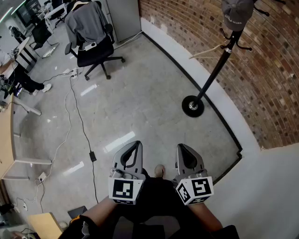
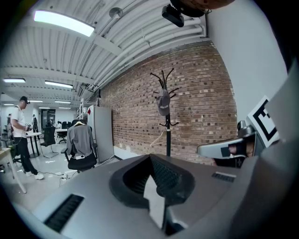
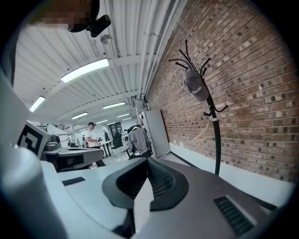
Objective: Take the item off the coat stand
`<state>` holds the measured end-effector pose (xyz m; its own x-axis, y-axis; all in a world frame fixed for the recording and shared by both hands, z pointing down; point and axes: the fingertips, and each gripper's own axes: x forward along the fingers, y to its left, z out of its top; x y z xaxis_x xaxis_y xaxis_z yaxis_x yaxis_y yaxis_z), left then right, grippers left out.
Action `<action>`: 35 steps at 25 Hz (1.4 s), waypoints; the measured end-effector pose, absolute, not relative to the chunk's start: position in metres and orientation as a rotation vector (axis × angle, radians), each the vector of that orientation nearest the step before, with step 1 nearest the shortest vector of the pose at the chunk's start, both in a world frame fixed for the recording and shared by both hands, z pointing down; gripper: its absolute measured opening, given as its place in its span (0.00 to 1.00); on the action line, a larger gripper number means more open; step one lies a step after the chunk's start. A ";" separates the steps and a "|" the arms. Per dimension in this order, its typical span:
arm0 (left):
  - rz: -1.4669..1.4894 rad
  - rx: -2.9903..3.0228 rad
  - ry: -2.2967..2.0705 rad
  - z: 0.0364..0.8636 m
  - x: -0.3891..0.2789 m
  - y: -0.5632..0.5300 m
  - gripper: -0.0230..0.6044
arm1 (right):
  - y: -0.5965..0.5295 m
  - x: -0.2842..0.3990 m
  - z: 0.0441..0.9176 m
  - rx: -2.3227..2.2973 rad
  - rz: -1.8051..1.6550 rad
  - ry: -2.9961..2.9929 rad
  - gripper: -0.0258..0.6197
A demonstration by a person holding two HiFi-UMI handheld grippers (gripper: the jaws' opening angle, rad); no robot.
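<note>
A black coat stand rises from a round base by the brick wall, far ahead and to the right. A grey cap hangs at its top, and a pale wooden hanger hangs lower on the pole. My left gripper and right gripper are held side by side close to my body, both shut and empty, well short of the stand. In the left gripper view the cap shows beyond the shut jaws. In the right gripper view the cap hangs up and to the right on the stand.
A black office chair with a grey garment draped over it stands at the back left. Cables trail over the concrete floor. The brick wall and a white skirting run along the right. A person stands at desks far left.
</note>
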<state>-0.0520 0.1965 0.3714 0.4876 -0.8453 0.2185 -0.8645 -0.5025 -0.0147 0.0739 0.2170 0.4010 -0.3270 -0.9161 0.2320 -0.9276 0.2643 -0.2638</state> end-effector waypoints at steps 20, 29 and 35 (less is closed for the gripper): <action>0.275 2.738 -1.326 0.372 -0.022 -0.012 0.08 | 0.026 0.096 0.403 1.901 0.600 -2.356 0.06; 0.171 2.819 -1.190 0.347 -0.036 -0.134 0.08 | -0.085 0.119 0.363 2.151 0.551 -2.240 0.06; 0.128 2.834 -1.133 0.338 -0.024 -0.180 0.08 | -0.124 0.153 0.344 2.264 0.536 -2.226 0.06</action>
